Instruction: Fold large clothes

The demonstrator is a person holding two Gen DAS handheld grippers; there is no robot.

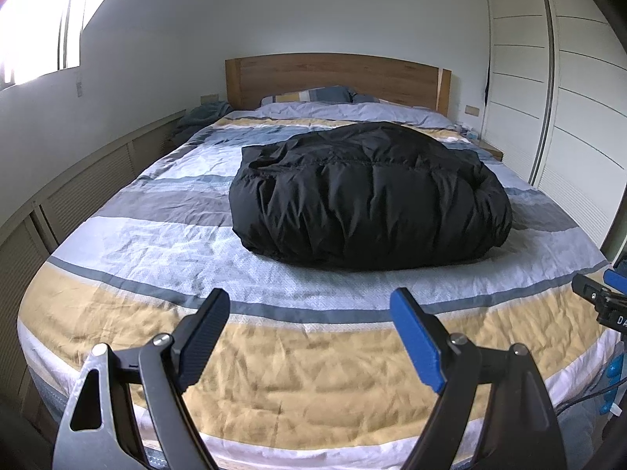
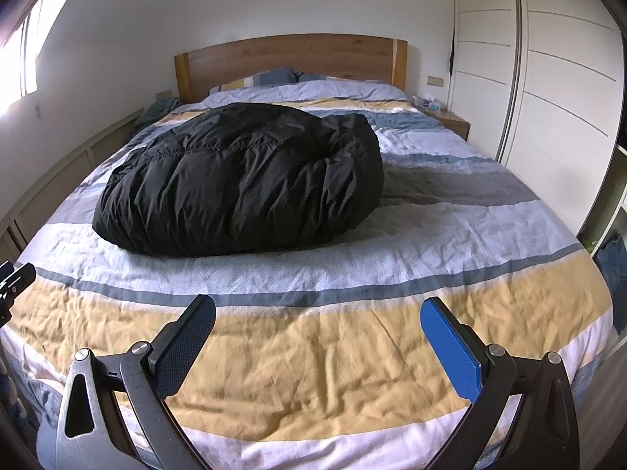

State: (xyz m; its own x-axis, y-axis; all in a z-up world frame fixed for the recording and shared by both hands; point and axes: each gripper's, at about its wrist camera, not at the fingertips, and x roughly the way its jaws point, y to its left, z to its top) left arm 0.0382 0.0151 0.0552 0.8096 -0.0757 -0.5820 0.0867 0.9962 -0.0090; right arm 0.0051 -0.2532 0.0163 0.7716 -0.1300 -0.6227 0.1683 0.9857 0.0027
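A black puffy jacket [image 1: 368, 196] lies folded into a thick bundle in the middle of the bed [image 1: 117, 313]; the right wrist view has the jacket [image 2: 243, 180] left of centre. My left gripper [image 1: 313, 301] hovers over the foot of the bed, open, with nothing between its black and blue fingers. My right gripper [image 2: 319, 309] is also open and empty, above the yellow stripe of the cover [image 2: 313, 352]. Both stand well short of the jacket. The tip of the right gripper [image 1: 599, 301] shows at the right edge of the left wrist view.
A wooden headboard [image 1: 337, 74] and pillows [image 1: 309, 96] close the far end. White wardrobe doors [image 2: 548, 78] run along the right, slatted low cabinets [image 1: 78, 196] along the left. A small bedside table [image 2: 450, 119] holds small items. Bright window [image 1: 35, 19] at upper left.
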